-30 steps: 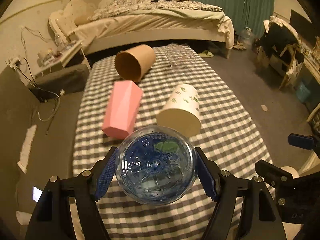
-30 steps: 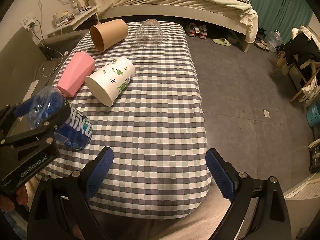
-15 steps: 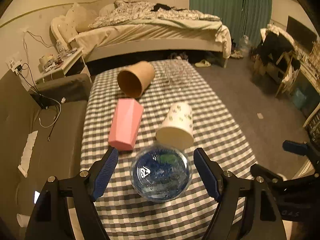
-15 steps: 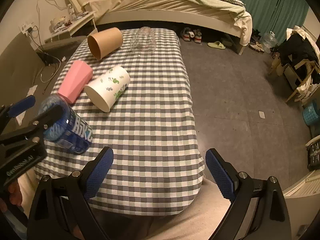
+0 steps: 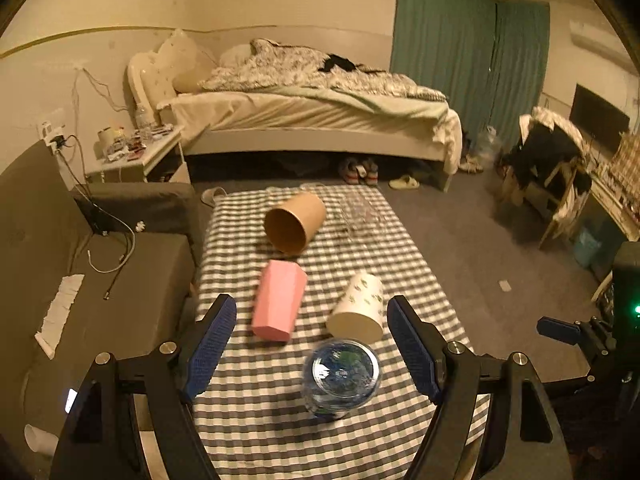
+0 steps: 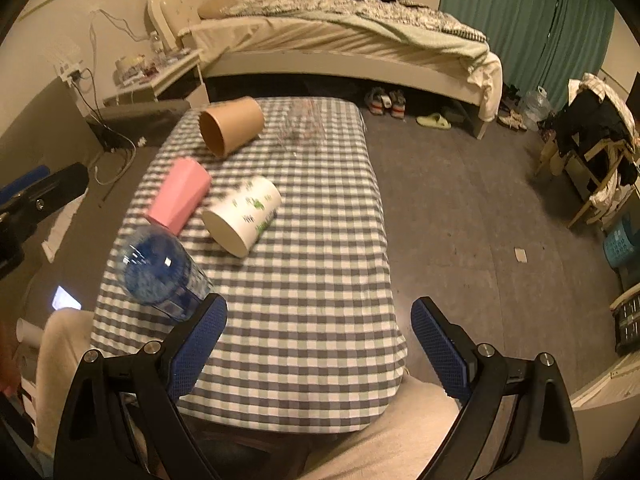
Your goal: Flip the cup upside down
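Checked cloth covers the table [image 5: 400, 240], where the blue cup [image 5: 341, 376] stands base-up at the near edge. It sits just ahead of the left gripper [image 5: 312, 354], whose jaws gape wide and hold nothing. The right gripper [image 6: 318, 346], equally agape and empty, has that cup off to its left, so the left is judged nearer.

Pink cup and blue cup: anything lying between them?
No: only bare checked cloth between the pink cup and the blue cup, clearest in the left wrist view.

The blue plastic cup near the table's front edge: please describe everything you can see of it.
The blue plastic cup is transparent and blue-tinted, with white print on its side. It stands upside down on the checked tablecloth, ribbed base upward. Neither gripper touches it; the left gripper is open above it. The white patterned cup lies just behind.
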Demonstrator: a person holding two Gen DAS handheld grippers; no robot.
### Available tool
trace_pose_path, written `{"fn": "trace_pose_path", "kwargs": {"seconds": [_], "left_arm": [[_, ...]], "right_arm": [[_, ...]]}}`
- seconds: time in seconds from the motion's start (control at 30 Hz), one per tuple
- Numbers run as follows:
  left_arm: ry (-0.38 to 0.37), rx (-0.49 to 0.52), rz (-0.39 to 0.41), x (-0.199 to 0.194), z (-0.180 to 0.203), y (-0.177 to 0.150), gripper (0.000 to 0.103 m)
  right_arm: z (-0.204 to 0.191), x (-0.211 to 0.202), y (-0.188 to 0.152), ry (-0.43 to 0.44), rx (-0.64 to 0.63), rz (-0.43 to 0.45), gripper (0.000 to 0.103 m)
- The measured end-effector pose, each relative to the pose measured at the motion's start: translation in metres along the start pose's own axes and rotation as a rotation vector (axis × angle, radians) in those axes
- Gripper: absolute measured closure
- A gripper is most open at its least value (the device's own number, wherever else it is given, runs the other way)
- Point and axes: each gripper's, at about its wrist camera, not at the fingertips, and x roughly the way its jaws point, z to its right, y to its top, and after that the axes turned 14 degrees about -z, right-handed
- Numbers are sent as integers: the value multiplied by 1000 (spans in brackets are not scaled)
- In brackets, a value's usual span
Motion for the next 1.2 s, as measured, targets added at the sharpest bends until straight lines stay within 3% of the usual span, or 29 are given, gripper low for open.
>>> {"fn": "trace_pose_path", "kwargs": {"seconds": [0.3,0.77,0.9,1.0,1.2], "left_arm": [[54,-45,-25,-1,-34,-23,22],[64,-83,-166,41,-55,-79,22],[79,-94,-188,47,-53,-87,8],[78,-105,-171,45,-53,-88,7],[83,-127,-173,45,-57,-87,1]], "right_arm": [[-18,-23,-1,52,-32,92,9],[-39,16,-23,103,-45,105,9],[-43,23,-26,103,-46,112,8],[-43,25,-27,100,-37,113,0],[-45,27,-28,89,-34,109,0]]}}
